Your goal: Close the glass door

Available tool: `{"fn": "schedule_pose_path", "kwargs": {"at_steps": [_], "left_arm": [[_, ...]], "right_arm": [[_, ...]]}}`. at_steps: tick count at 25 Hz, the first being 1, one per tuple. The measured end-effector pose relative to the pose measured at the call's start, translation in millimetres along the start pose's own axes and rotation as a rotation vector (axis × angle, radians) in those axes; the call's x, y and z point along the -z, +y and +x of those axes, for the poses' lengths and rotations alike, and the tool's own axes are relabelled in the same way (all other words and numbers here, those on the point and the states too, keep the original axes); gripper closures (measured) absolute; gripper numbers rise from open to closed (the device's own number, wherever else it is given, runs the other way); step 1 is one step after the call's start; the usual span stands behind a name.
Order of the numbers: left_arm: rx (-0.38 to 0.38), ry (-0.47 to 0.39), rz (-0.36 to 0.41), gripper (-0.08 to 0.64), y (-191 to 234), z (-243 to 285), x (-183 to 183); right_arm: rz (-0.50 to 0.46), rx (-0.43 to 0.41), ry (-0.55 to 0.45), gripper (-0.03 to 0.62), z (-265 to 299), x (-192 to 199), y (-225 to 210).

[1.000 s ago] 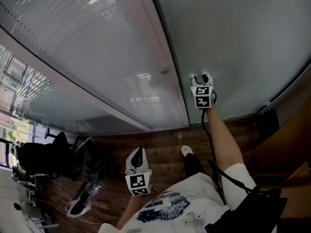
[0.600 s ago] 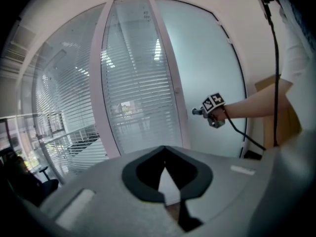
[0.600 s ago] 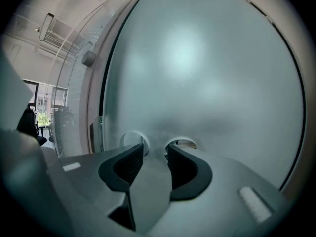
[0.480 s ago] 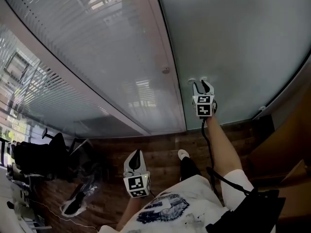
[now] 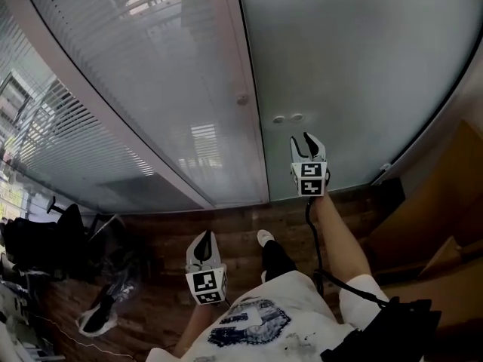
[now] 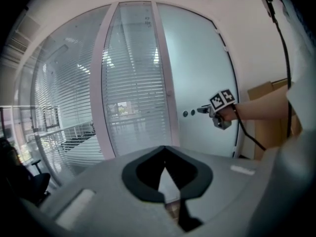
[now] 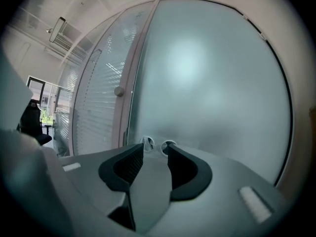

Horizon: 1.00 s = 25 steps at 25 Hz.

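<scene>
The right gripper (image 5: 303, 145) is held at the centre of the head view. Its jaws are partly apart, have just been opening, and nothing is gripped between them. 2 round fittings (image 5: 287, 118) are seen just beyond its tips on the frosted glass door (image 5: 362, 59), which fills the upper right. The left gripper (image 5: 204, 241) is held at lower centre, jaws together and empty.

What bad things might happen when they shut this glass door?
1. The right claw has just been opening and holds nothing. Its tips point at the smooth door near two round fittings, so a push might slip off.
2. It is close to the frame beside the door and might get pinched there.
3. The shoe is near the door's bottom and might get bumped.
</scene>
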<state>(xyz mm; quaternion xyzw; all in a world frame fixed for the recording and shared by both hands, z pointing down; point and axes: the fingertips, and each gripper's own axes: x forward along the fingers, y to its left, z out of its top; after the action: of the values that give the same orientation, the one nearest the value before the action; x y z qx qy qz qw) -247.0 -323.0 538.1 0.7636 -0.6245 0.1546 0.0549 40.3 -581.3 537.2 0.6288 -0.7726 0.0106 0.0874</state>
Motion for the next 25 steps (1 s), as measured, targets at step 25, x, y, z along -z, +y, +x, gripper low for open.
{"fn": "schedule_pose_path", "kwargs": {"at_steps": [25], "left_arm": [[0.068,-0.1,0.013,0.557,-34.8,27.7,-39.0]], "right_arm": [[0.025,-0.108,-0.153,0.46,-178.4,-41.4,35.9]]}}
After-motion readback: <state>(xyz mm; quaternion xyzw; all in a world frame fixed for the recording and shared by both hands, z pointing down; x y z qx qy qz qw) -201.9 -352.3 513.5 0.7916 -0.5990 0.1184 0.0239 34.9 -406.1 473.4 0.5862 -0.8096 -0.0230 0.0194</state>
